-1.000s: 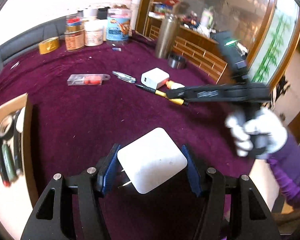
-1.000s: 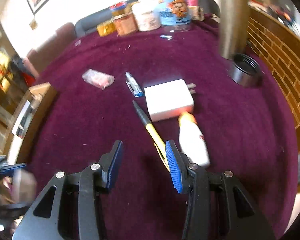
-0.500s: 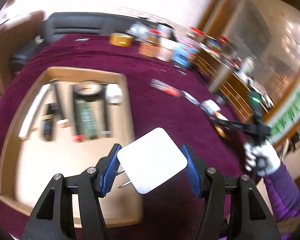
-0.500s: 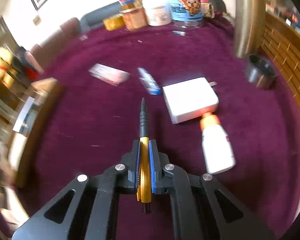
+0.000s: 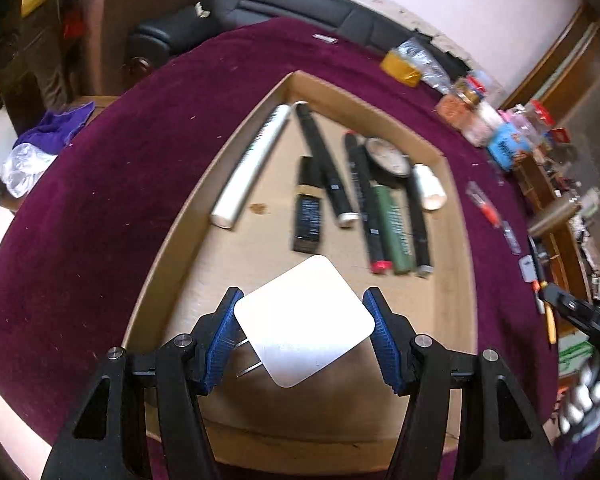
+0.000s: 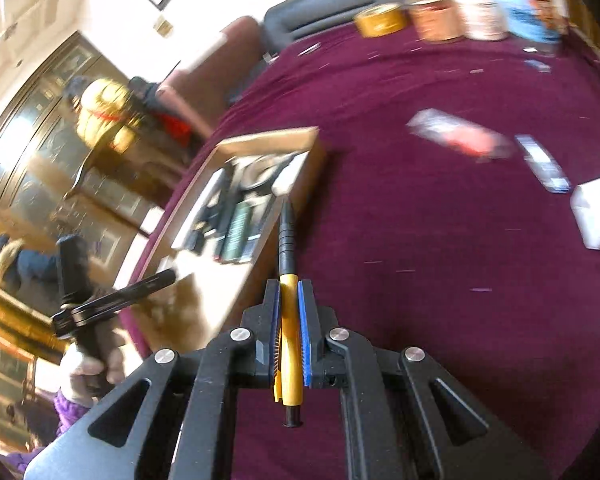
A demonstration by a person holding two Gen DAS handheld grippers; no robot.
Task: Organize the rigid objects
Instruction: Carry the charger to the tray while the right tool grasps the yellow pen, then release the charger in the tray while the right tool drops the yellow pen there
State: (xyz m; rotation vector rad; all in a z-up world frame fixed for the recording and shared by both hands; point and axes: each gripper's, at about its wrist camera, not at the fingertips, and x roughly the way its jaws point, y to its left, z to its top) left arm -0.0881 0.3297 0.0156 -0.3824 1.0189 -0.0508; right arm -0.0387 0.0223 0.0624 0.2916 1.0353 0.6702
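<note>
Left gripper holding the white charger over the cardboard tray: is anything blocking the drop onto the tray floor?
Nothing visible does. The left gripper holds the white charger above bare floor of the cardboard tray; the markers lie farther back.

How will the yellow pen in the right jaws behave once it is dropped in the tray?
The yellow pen looks stiff and light. Its round barrel may roll on the flat floor of the cardboard tray; the side clip could stop it. The ribbed black grip looks less slippery.
</note>
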